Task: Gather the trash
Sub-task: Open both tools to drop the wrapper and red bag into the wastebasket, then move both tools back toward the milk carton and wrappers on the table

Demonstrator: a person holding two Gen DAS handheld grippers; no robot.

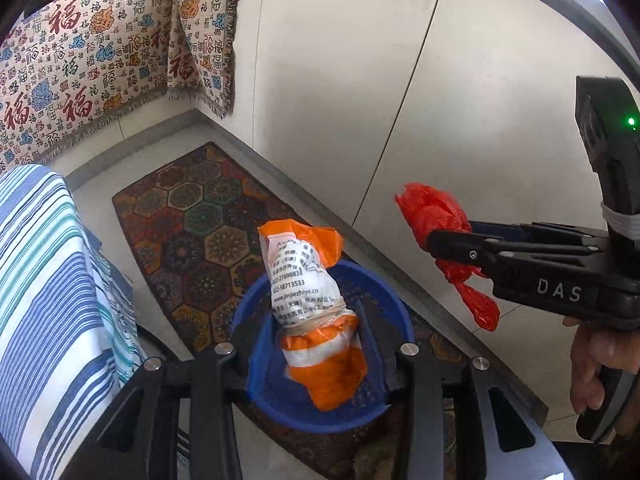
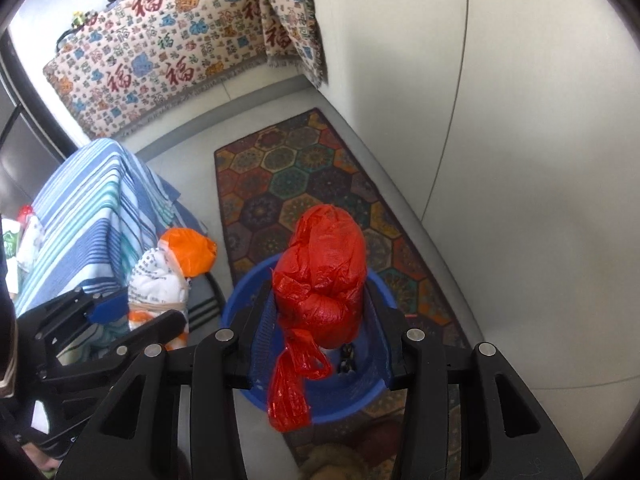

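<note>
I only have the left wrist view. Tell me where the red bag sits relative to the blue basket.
Observer: In the right wrist view, the red bag, held in the right gripper, lines up over the blue basket.
Operator: Report what's inside the basket.
Observer: A few small dark bits lie on its floor; they are too small to identify.
Operator: Check beyond the striped cloth.
Observer: A red-capped item and white packets sit left of the striped cloth.
</note>
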